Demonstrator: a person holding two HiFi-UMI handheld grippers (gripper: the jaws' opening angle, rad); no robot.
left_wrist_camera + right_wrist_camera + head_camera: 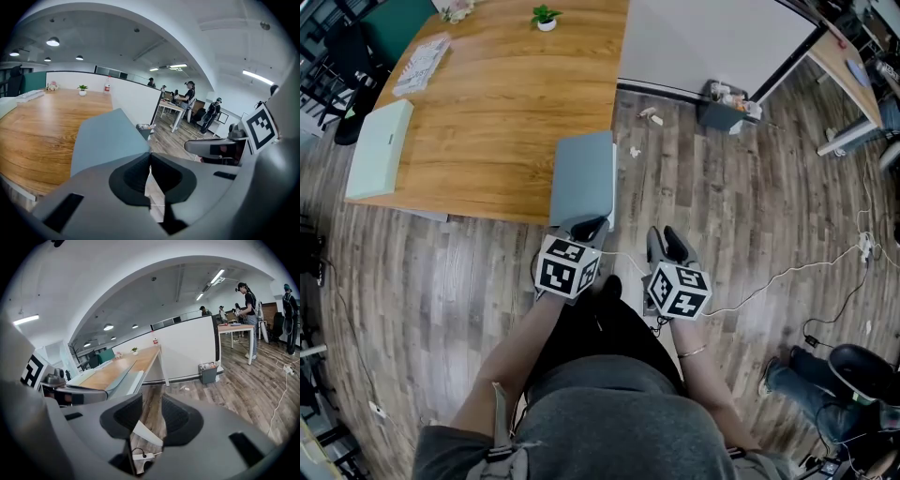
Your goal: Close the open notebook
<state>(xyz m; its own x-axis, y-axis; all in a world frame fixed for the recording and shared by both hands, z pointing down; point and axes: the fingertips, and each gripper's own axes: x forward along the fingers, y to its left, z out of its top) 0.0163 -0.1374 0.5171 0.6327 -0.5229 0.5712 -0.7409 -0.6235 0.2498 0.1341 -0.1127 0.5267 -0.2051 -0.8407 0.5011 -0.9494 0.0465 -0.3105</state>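
Observation:
A grey-blue notebook (584, 178) lies flat on the near right corner of the wooden table (497, 103), its cover facing up. In the left gripper view the notebook (108, 138) fills the space just beyond the jaws. My left gripper (586, 228) hovers at the notebook's near edge, shut with nothing between its pads; the same left gripper (150, 157) shows its jaws meeting. My right gripper (670, 246) hangs over the floor to the right of the table corner. That right gripper (152, 401) is open and empty, and the notebook (123, 376) appears to its left.
A pale green box (380, 148) sits at the table's left edge, a white keyboard-like item (422, 64) and a small potted plant (546, 17) farther back. A white partition (712, 42) and a grey bin (727, 108) stand beyond. Cables (787, 272) cross the floor.

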